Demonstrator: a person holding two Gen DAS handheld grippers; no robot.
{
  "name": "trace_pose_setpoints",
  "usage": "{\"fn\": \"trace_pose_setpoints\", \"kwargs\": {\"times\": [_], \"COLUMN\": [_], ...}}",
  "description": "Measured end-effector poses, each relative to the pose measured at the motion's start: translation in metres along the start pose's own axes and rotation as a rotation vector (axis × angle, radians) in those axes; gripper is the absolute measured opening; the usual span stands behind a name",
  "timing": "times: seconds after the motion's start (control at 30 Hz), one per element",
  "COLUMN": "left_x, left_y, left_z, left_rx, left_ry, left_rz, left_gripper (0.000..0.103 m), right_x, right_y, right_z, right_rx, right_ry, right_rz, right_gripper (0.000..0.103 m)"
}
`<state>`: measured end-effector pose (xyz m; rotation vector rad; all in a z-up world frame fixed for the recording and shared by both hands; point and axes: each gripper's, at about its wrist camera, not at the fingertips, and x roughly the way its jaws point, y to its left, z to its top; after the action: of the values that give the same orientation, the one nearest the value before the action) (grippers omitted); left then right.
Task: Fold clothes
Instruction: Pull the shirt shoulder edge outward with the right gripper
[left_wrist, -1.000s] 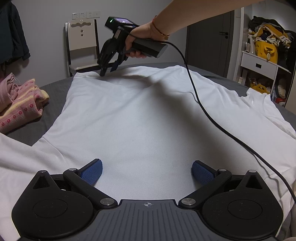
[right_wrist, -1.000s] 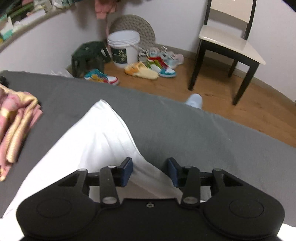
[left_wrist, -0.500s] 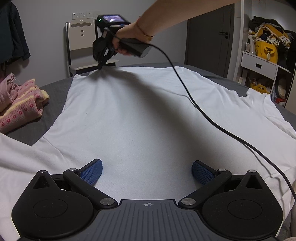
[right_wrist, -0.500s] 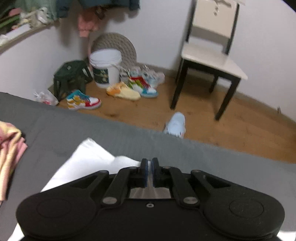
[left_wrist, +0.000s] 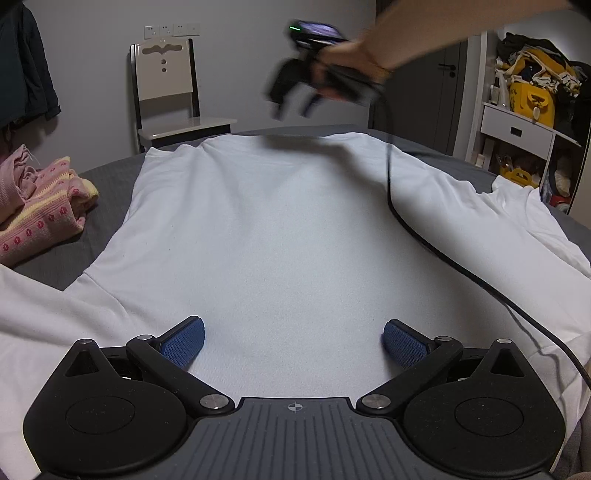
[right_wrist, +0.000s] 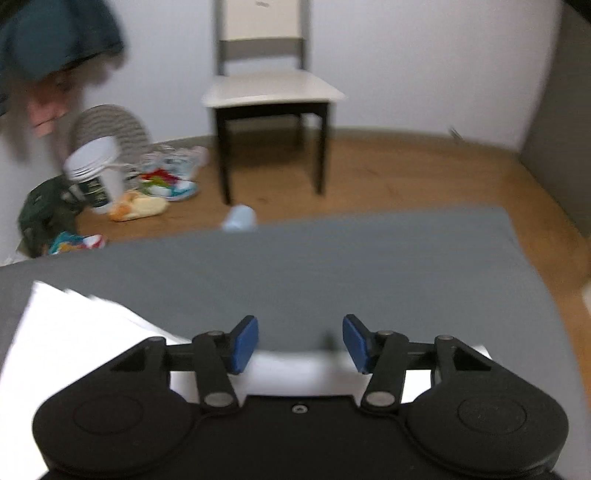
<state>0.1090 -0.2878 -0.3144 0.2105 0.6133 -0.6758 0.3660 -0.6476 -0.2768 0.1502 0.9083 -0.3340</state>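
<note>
A white T-shirt (left_wrist: 288, 229) lies spread flat on the grey bed (left_wrist: 107, 173). My left gripper (left_wrist: 293, 341) rests low over its near part, open, blue pads wide apart with only cloth below them. My right gripper (left_wrist: 293, 109), blurred in a person's hand (left_wrist: 343, 66), hangs in the air above the shirt's far hem. In the right wrist view the right gripper (right_wrist: 300, 341) is open and holds nothing; the shirt's white far edge (right_wrist: 81, 332) lies below and to the left on the grey bed (right_wrist: 332, 266).
A folded pink and yellow knit (left_wrist: 40, 206) sits on the bed at the left. A black cable (left_wrist: 410, 229) trails across the shirt. A chair (left_wrist: 170, 96) stands beyond the bed; shelves with clutter (left_wrist: 528, 92) at right. Shoes and a white bucket (right_wrist: 96, 173) lie on the wooden floor.
The right gripper shut on the shirt's far left hem, then let go, opened, rose and swung to the right. The left gripper has not moved.
</note>
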Motion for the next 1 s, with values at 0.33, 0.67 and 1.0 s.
{"fn": "trace_pose_setpoints", "kwargs": {"times": [0.33,0.67,1.0], "left_x": [0.0,-0.001,-0.001], "left_y": [0.002,0.002,0.003], "left_z": [-0.001,-0.002,-0.002], "left_rx": [0.003,0.007,0.01], "left_ry": [-0.002,-0.004,-0.005], "left_rz": [0.001,0.004,0.008], "left_gripper": [0.103,0.103,0.103], "right_x": [0.006,0.004,0.01], "right_y": [-0.061,-0.137,-0.191], "right_z": [-0.029,-0.041,-0.073], "right_rx": [0.115,0.393,0.585], "right_ry": [-0.07,-0.07,-0.129], "right_rz": [-0.201,-0.078,0.162], "right_gripper": [0.044,0.044,0.033]}}
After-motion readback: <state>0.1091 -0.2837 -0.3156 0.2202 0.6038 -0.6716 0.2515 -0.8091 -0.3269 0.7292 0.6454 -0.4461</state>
